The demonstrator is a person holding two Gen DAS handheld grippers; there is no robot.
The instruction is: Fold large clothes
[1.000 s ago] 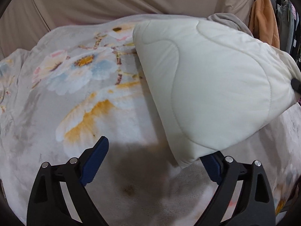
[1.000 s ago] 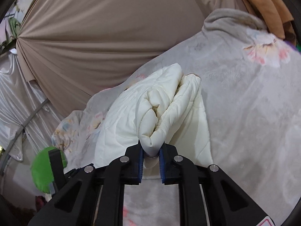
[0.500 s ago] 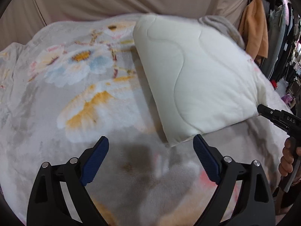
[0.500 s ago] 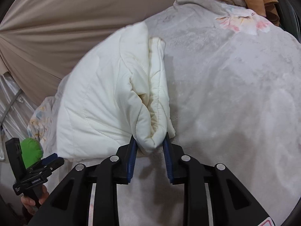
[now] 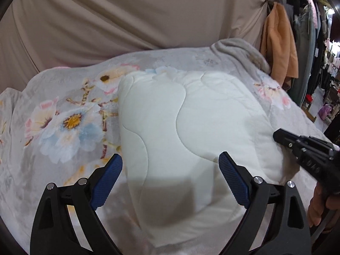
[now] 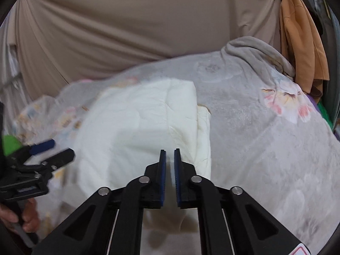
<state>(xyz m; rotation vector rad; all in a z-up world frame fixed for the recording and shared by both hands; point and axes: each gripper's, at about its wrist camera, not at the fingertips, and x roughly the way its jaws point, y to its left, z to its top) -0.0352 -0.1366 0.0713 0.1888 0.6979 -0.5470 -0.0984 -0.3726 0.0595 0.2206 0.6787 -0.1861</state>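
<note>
Covering the bed, a grey floral blanket (image 5: pixel 63 114) carries the folded cream quilted garment (image 5: pixel 187 127), which lies flat at its middle. Left hand-held gripper (image 5: pixel 170 182): jaws spread wide above the garment's near edge, holding nothing. Right hand-held gripper (image 6: pixel 169 163): jaws drawn together, empty, over the garment's right edge.

The folded white quilt (image 5: pixel 191 131) fills the bed's middle, leaving bare floral blanket (image 5: pixel 63 127) (left side) passable.
</note>
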